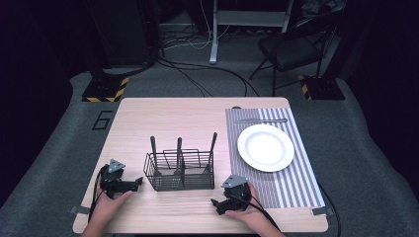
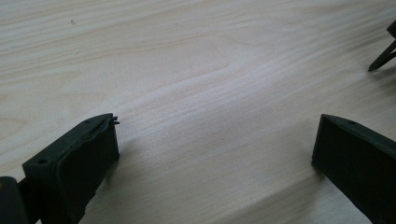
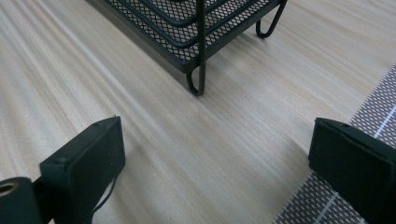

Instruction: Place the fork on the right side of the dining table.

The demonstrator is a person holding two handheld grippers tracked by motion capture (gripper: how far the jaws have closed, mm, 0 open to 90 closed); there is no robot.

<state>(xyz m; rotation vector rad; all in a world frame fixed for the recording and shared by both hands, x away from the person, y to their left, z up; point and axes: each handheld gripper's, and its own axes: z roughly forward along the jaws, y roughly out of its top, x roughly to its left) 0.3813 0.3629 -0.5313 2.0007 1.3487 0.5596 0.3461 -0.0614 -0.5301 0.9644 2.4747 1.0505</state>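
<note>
While both hands rested at the near edge of the tabletop (image 1: 148, 111), no grasp had begun. The left tool (image 1: 140, 181) sat wide open and empty just left of the wire caddy (image 1: 180, 173), whose compartments held three dark-handled utensils (image 1: 179, 148) standing upright. The right tool (image 1: 213, 202), equally wide and empty, lay just right of the caddy. Next probably came lifting a utensil toward the empty plate (image 1: 266, 147) on the striped placemat (image 1: 291, 190).

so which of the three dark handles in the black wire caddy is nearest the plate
The rightmost dark handle, leaning in the black wire caddy end compartment beside the round white plate.
</note>
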